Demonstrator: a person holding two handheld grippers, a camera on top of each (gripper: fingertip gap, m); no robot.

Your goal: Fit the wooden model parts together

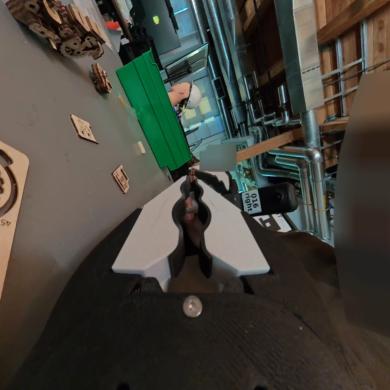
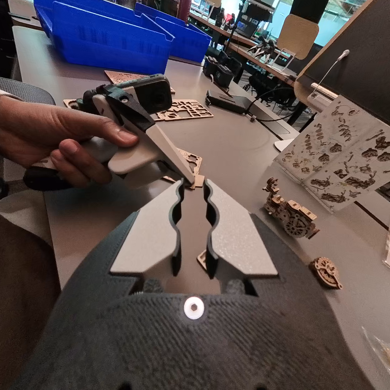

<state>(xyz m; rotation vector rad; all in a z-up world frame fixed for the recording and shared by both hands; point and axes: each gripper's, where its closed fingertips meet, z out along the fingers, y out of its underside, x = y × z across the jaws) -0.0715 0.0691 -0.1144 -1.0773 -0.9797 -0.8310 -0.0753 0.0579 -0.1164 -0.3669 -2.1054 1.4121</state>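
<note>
My left gripper (image 1: 191, 182) is shut on a small flat wooden part (image 1: 192, 174), pinched at the fingertips. In the right wrist view a hand holds this left gripper (image 2: 189, 179) slanting down from the left, and the wooden part (image 2: 200, 181) sticks out of its tip. My right gripper (image 2: 194, 185) is open and empty, its fingertips on either side of that part without closing on it. A built wooden model (image 2: 291, 215) stands on the grey table (image 2: 232, 147) to the right. It also shows in the left wrist view (image 1: 59, 27).
A round wooden gear assembly (image 2: 325, 272) lies front right and an instruction sheet (image 2: 337, 158) leans behind the model. Punched-out wooden sheets (image 2: 183, 109) and blue bins (image 2: 105, 38) are farther back. Small flat pieces (image 1: 83, 129) (image 1: 120, 179) and a green bin (image 1: 152, 114) are in the left wrist view. Only a small space, under 4 cm, lies between the two pairs of fingers. The built wooden model (image 2: 291, 215) is about 20 cm from both grippers' fingertips. The left camera catches it too, in the left wrist view (image 1: 80, 36).
</note>
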